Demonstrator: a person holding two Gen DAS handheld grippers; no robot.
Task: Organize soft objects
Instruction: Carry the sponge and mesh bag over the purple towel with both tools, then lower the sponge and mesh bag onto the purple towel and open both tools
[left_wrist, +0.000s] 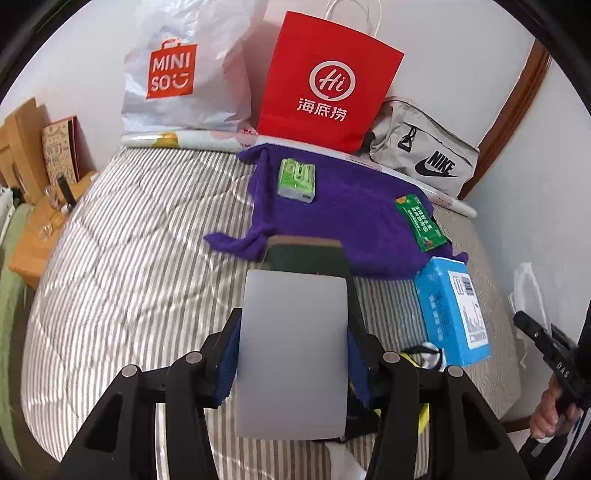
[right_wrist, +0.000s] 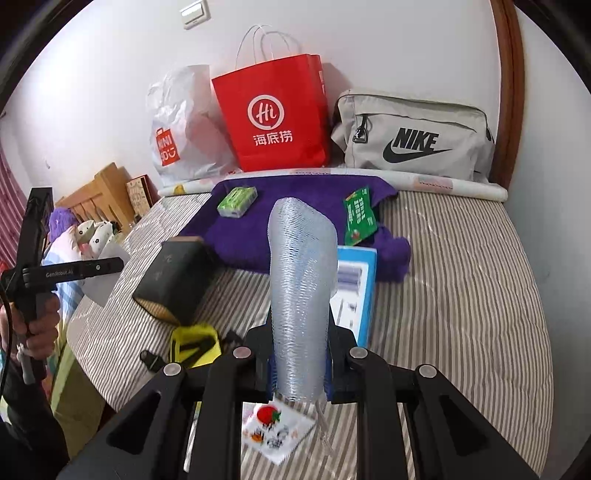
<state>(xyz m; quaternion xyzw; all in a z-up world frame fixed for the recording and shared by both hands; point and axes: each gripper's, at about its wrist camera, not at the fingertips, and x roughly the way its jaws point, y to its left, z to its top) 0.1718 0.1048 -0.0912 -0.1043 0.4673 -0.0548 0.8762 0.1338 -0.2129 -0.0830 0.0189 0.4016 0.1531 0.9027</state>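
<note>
Left fingers (left_wrist: 291, 354) pinch sponge (left_wrist: 293, 347); right fingers (right_wrist: 299, 365) pinch mesh sleeve (right_wrist: 301, 295). Both lifted off bed (right_wrist: 461, 295), bound for purple towel (right_wrist: 236, 229) at 12 o'clock.

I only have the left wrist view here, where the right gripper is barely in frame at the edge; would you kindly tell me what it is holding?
Observer: The right gripper is shut on a pale, ribbed mesh sleeve that stands up along its fingers.
Operator: Thank you. Is anything attached to it?
Observer: Yes, a printed tag with a red fruit picture hangs at its near end.
Operator: And what lies beyond the bed on my left side?
Observer: Plush toys, one with purple fuzz, sit just off that edge.
</note>
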